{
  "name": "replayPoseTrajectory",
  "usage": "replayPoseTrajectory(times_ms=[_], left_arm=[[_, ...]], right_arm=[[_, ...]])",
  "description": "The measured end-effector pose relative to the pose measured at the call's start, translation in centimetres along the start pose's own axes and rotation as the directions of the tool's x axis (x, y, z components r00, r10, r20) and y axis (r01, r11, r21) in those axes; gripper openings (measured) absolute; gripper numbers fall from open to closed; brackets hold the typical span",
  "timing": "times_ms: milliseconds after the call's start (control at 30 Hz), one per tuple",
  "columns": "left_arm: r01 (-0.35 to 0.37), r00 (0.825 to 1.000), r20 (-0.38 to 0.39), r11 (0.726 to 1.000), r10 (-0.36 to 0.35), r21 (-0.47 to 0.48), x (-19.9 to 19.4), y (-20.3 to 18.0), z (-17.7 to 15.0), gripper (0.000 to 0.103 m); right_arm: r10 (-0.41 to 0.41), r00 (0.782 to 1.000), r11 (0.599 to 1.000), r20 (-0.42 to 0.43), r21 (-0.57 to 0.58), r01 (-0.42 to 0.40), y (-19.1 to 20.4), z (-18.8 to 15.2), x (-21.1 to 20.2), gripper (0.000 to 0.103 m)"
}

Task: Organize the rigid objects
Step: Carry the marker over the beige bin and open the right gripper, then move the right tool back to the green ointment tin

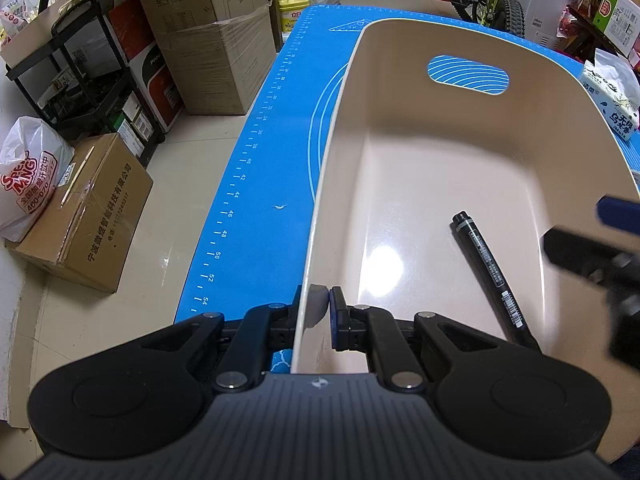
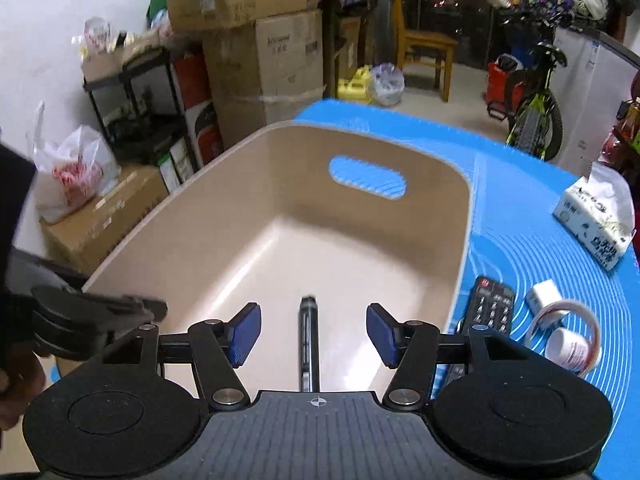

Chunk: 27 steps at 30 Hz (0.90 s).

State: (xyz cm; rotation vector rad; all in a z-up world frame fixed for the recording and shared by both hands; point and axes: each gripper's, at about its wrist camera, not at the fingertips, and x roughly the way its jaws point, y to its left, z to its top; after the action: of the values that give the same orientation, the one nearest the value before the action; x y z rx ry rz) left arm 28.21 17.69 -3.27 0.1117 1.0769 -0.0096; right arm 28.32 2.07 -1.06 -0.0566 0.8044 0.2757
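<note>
Marker pen (image 1: 494, 276): it lies flat on the floor of the beige bin (image 1: 420, 128), cap end towards 11 o'clock in my left wrist view, its other end hidden behind the gripper linkage. My left gripper (image 1: 323, 312) is clamped tight on the bin's near wall, one pad outside and one inside the rim. My right gripper (image 2: 314, 332) hangs over the near end of the bin with its blue pads (image 2: 244, 334) spread apart; the pen shows in the gap between them, touching neither pad and resting on the bin floor. From the left view the right gripper comes in blurred at 3 o'clock.

Outward from the right gripper, at 2 o'clock just outside the bin wall, I see a black remote control (image 2: 492, 304) on the blue mat (image 2: 520, 208). Just beyond it at 3 o'clock are a small white box (image 2: 544, 294), a roll of tape (image 2: 588, 322) and a small white jar (image 2: 568, 348) that overlaps the roll. A tissue pack (image 2: 596, 220) sits further out at 2 o'clock.
</note>
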Motion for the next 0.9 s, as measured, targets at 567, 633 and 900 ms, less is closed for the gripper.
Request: replayPoseTrajectory(times_ms=[567,633,900], left_arm=[[0.0,1.0,0.0,1.0,0.0,0.0,0.0,0.0,0.0,0.012],[0.001,1.0,0.0,1.0,-0.001,-0.001,0.0,0.0,0.0,0.012],[0.001,1.0,0.0,1.0,-0.001,-0.002,0.0,0.0,0.0,0.012]], right_arm=[[-0.074,0.984,0.99,0.164,0.131,0.053,-6.2,0.7,-6.4,0.08],[-0.089,0.982,0.988,0.165,0.138,0.067,-7.0,0.3,-6.7,0.081],[-0.168,0.976,0.971,0.136,0.191,0.141,-10.6,-2.3,-7.1,0.082]])
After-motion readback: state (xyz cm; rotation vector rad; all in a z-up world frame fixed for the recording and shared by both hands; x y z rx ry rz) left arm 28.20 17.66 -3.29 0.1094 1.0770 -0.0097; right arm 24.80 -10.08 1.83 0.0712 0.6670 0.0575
